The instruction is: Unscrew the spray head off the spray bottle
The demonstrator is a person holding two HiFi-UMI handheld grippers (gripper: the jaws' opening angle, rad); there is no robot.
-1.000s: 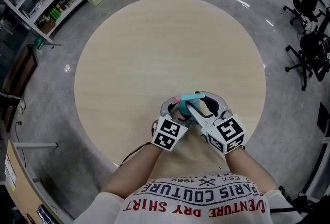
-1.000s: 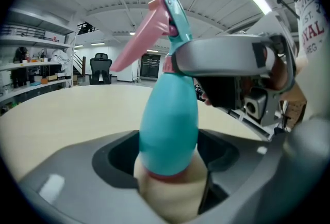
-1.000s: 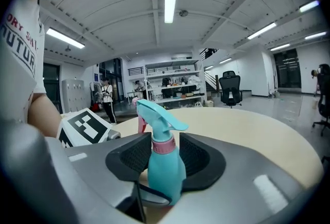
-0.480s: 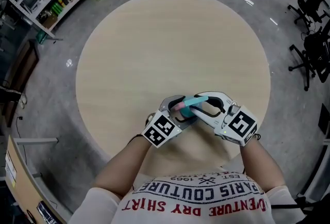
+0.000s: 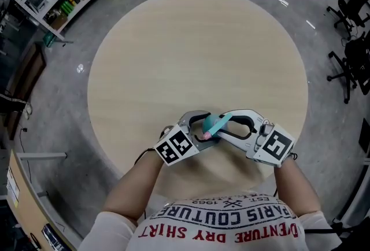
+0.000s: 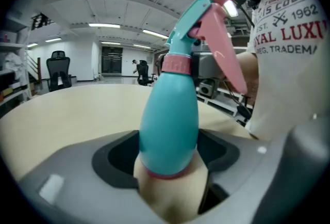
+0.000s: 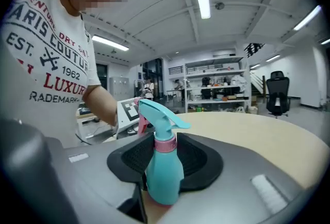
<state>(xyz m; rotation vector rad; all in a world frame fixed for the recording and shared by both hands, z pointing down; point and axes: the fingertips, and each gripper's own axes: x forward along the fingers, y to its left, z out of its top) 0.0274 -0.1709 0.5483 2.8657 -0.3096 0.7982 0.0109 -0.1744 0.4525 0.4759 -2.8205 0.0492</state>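
The left gripper (image 5: 202, 129) is clenched on the lower body of the teal spray bottle (image 6: 170, 120), held just above the round table (image 5: 196, 53). The right gripper (image 7: 163, 163) closes at the pink collar under the spray head (image 7: 157, 113). Since a second ago, both grippers' rear ends have swung outward, the right more.

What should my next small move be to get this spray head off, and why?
Probably twist the right gripper counterclockwise at the pink collar while the left gripper holds firm. The spray head sits fully seated on the spray bottle, the left jaws clamp its lower body, and the collar stands level with the right pads.
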